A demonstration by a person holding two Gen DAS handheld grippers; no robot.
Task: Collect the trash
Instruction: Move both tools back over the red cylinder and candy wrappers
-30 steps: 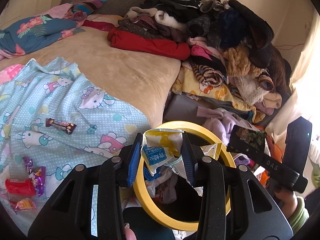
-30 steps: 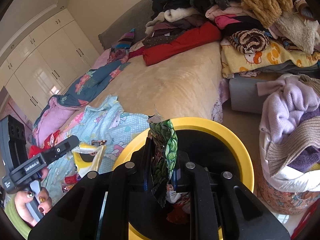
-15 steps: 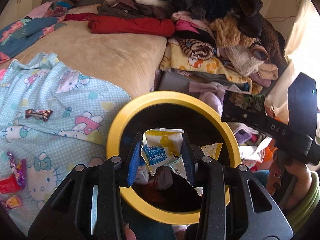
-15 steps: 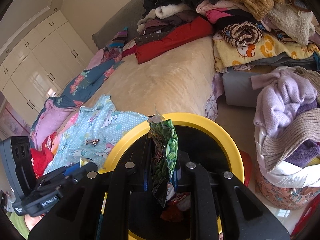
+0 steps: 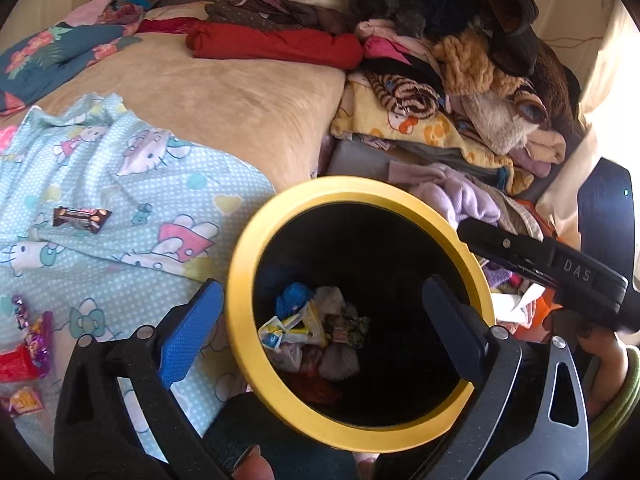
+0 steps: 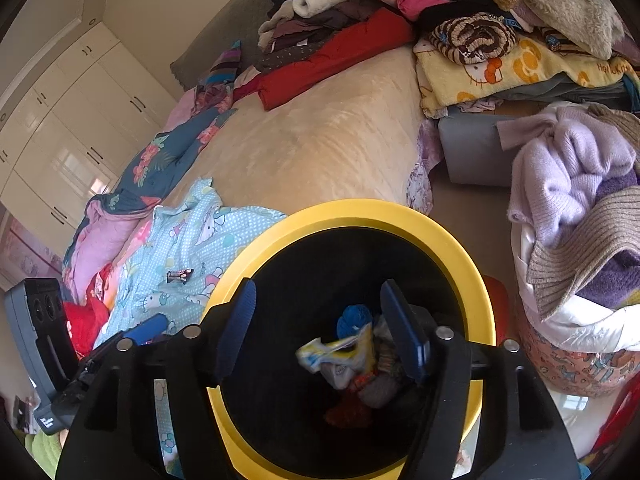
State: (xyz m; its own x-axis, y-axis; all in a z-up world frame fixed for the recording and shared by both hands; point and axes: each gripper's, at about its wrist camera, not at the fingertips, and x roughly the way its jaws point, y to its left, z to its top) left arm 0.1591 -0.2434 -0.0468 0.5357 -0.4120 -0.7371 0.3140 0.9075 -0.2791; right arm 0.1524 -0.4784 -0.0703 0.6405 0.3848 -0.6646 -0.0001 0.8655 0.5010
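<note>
A black bin with a yellow rim [image 5: 360, 188] stands beside the bed, under both grippers. My left gripper [image 5: 320, 332] hangs over its mouth, jaws opening wide with nothing between them. A yellow-and-white wrapper [image 5: 286, 326] and a green wrapper [image 5: 352, 326] lie loose on the rubbish inside. My right gripper [image 6: 320, 328] is over the same bin rim [image 6: 360, 210], jaws opening and gripping nothing; the yellow-and-white wrapper [image 6: 340, 350] shows below them. A brown candy bar [image 5: 82, 218] lies on the cartoon-cat blanket [image 5: 132, 184], and several sweets [image 5: 32, 332] sit at the left edge.
A tall heap of clothes [image 5: 460, 60] covers the far side of the beige bed [image 5: 240, 92]. A basket topped with a lavender sweater [image 6: 568, 184] stands right of the bin. White wardrobes [image 6: 72, 120] line the left wall.
Both grippers have opened. The yellow-and-white wrapper left my left jaws and the green wrapper left my right jaws; both now lie down in the bin. My left gripper moved further over the bin.
</note>
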